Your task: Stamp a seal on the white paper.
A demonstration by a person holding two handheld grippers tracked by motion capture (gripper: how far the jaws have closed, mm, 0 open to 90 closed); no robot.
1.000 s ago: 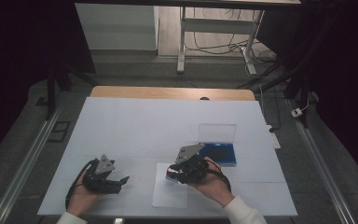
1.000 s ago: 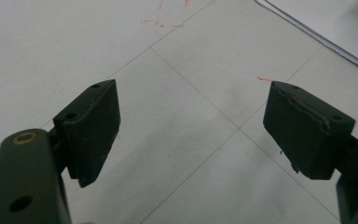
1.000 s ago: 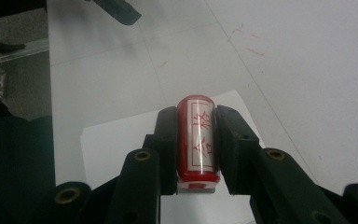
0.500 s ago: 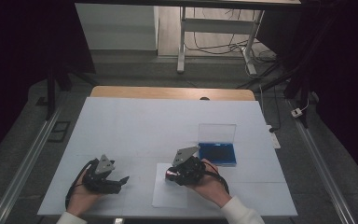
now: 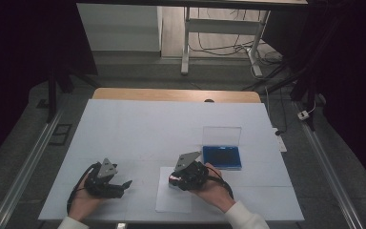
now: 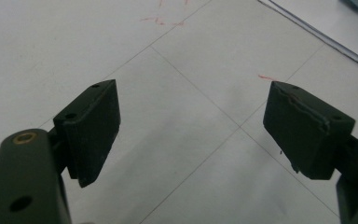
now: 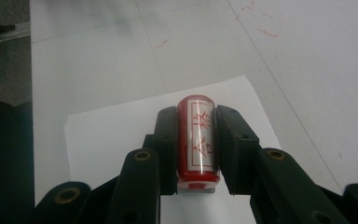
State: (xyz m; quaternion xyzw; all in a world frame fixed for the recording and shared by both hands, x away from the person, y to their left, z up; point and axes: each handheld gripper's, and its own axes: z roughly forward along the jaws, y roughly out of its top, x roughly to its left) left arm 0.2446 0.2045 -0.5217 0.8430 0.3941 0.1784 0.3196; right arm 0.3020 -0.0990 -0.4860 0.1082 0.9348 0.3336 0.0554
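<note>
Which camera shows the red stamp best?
The right gripper view: the red stamp sits close up between the jaws, its printed characters readable. The high view gives a small red spot over the paper sheet.

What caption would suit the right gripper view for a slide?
Right hand-held gripper clamped on a red stamp with red characters, held over a white paper sheet.

Bright table amid dark surroundings, soft focus.
</note>
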